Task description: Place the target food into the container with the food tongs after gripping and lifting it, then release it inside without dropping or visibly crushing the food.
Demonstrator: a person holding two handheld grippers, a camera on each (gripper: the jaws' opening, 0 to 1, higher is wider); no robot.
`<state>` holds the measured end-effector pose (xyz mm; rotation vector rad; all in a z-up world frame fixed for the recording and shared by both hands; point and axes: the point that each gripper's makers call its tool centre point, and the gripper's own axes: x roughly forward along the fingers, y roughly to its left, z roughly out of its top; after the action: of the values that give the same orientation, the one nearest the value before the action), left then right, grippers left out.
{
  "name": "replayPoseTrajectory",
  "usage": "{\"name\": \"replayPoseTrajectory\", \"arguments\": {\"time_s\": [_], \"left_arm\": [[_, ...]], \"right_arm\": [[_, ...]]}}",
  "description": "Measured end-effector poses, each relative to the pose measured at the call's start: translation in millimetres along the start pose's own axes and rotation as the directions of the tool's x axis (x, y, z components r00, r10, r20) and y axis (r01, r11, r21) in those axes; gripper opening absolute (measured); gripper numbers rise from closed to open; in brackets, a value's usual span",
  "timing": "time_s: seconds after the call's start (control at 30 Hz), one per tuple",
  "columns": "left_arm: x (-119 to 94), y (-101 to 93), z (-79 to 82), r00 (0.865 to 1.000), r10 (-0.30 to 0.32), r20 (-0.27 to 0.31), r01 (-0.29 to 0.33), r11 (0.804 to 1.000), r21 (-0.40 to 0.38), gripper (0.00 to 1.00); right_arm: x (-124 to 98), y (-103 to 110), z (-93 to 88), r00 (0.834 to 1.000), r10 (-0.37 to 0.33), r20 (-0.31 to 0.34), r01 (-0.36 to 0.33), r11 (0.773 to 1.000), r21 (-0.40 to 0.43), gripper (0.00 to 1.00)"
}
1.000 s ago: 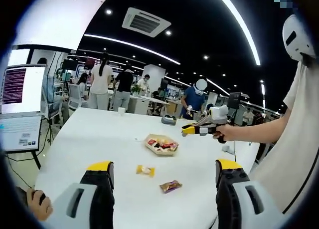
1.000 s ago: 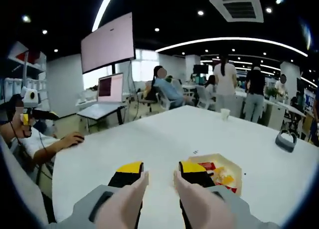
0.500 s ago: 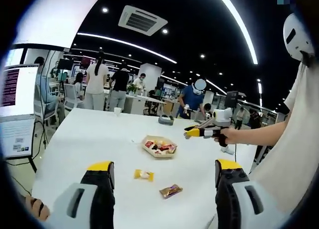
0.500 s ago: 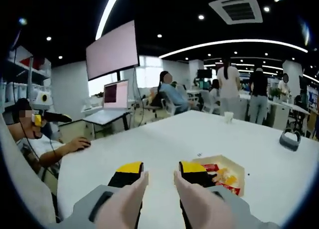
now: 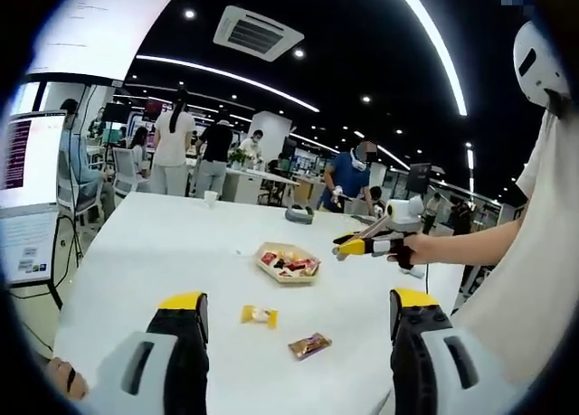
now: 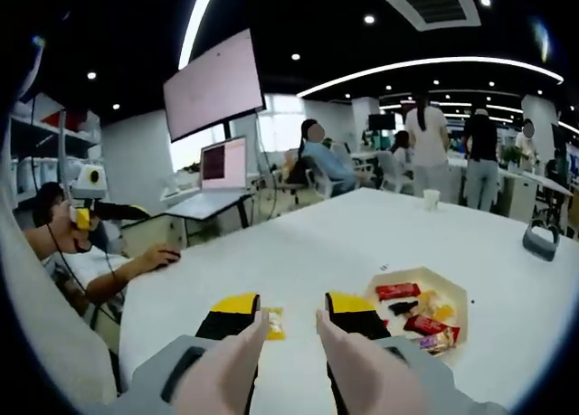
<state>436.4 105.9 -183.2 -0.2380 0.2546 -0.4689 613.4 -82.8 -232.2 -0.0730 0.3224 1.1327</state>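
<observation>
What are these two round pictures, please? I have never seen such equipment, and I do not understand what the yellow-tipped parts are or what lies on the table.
A person holds a handheld gripper in each hand, and a fisheye camera rides on each.

In the left gripper view, the left gripper rises from the bottom, jaws apart and holding nothing. The right gripper shows farther off, over the white table.

In the right gripper view, the right gripper is open too, with pale tongs fitted along its jaws.

On the table lie a container with wrapped snacks, a yellow-wrapped snack and a brown-wrapped snack. Nothing is held.
</observation>
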Motion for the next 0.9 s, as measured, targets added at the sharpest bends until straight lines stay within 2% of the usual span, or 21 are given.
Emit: {"name": "replayPoseTrajectory", "arguments": {"time_s": [0.33, 0.53, 0.7, 0.9], "left_arm": [[-4.1, 0.2, -5.1, 1.0, 0.006, -0.004, -0.006, 1.0, -0.01, 0.82], [-3.5, -2.5, -12.4, 1.0, 0.002, -0.029, -0.002, 1.0, -0.013, 0.82], [-8.5, -0.1, -9.2, 1.0, 0.014, -0.007, -0.014, 1.0, -0.01, 0.82], [-15.4, 5.7, -13.0, 0.999, 0.039, -0.001, -0.039, 0.999, -0.033, 0.82]], "right_arm": [[5.5, 15.1, -11.7, 1.0, 0.02, -0.019, -0.02, 1.0, -0.007, 0.28], [10.5, 27.4, -22.3, 0.998, 0.048, -0.033, -0.048, 0.999, -0.009, 0.28], [15.3, 33.9, -31.3, 0.997, 0.064, -0.052, -0.064, 0.998, 0.004, 0.28], [24.8, 46.1, -44.5, 0.991, 0.095, -0.09, -0.094, 0.996, 0.007, 0.28]]}}
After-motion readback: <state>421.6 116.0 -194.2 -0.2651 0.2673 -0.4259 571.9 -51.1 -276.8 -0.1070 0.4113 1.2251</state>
